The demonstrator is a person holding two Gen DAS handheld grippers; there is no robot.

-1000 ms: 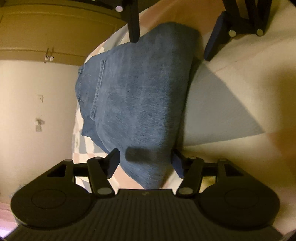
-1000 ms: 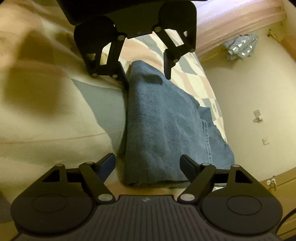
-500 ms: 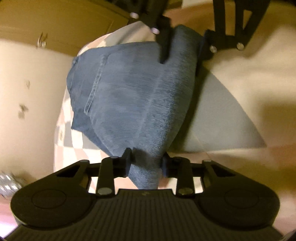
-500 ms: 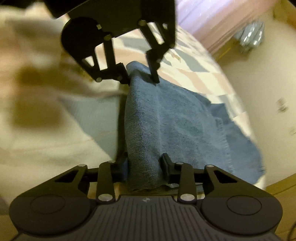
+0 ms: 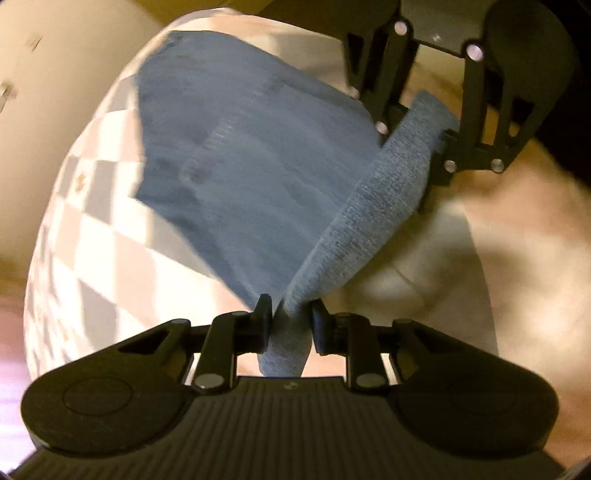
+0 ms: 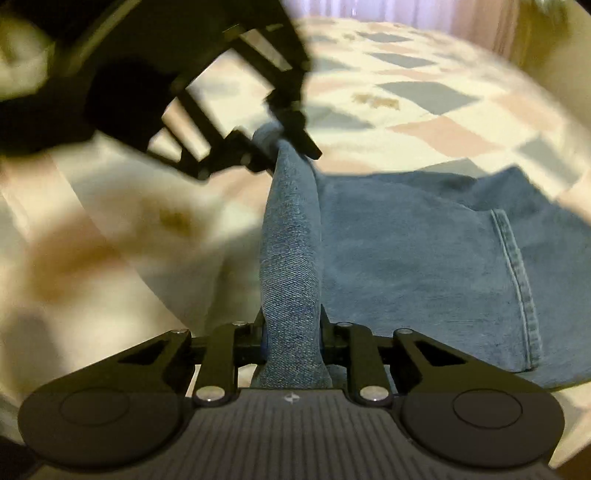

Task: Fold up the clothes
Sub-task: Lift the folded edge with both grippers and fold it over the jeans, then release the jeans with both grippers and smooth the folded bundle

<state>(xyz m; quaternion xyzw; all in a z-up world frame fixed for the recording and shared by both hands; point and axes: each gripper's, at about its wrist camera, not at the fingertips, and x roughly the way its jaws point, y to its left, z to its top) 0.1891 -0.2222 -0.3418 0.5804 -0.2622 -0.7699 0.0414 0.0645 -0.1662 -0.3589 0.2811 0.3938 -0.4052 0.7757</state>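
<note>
A pair of blue jeans, folded, lies on a checkered bed cover. Its thick folded edge is raised off the bed and stretched between both grippers. My left gripper is shut on one end of that edge. At the other end, in the upper right of the left wrist view, my right gripper pinches it. In the right wrist view my right gripper clamps the jeans, and the left gripper holds the far end. The rest of the jeans drapes down to the right, with a stitched seam showing.
The bed cover of pale, pink and grey squares spreads around the jeans. A cream wall lies beyond the bed's edge on the left. A pinkish curtain hangs at the far side.
Both grippers went from open around the folded edge to shut on it. They have lifted the edge off the bed, and the jeans now drape below it.
</note>
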